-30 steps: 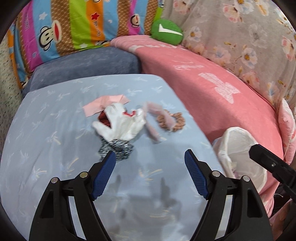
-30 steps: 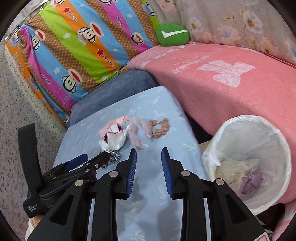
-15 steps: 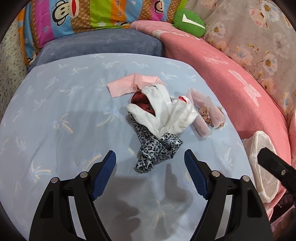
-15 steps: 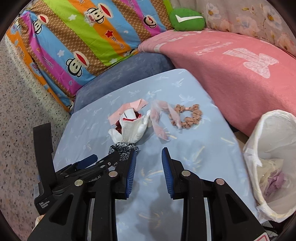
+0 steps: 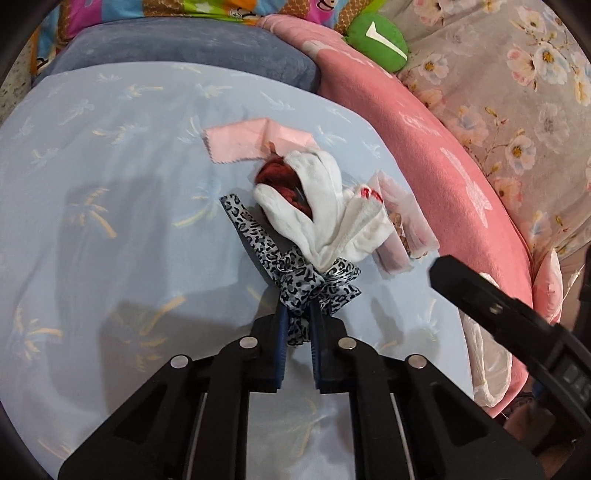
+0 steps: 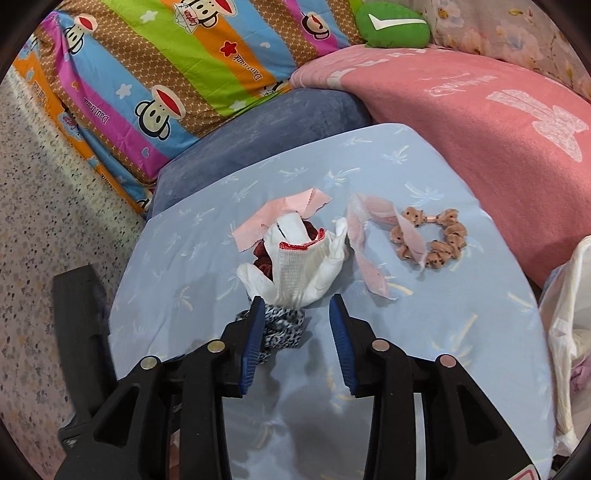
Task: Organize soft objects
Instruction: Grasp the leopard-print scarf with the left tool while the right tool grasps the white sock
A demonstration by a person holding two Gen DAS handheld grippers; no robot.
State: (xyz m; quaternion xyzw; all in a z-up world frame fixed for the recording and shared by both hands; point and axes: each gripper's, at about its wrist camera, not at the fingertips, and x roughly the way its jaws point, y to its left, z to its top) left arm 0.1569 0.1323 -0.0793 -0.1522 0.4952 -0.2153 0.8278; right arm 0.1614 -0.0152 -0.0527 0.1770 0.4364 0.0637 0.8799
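- I count one leopard-print scrunchie (image 5: pixel 314 284), pinched between the fingers of my left gripper (image 5: pixel 297 325) at the near edge of the pile on the desk (image 5: pixel 110 221).
- One white glove (image 5: pixel 321 206) lies on top of that scrunchie, with one dark red fabric piece (image 5: pixel 277 175) tucked under its cuff.
- One pink cloth (image 5: pixel 240 142) lies flat behind the glove; one sheer pink ribbon (image 6: pixel 360 240) sits to its right.
- One tan dotted scrunchie (image 6: pixel 439 240) lies apart at the right, partly under the ribbon's end.
- My right gripper (image 6: pixel 297 325) hangs with jaws wide apart, empty, straddling the glove's lower end.
- One white bag-lined bin (image 6: pixel 565 332) stands off the desk's right edge.
- A pink blanket (image 6: pixel 480 110) and a green cushion (image 6: pixel 395 24) lie beyond.
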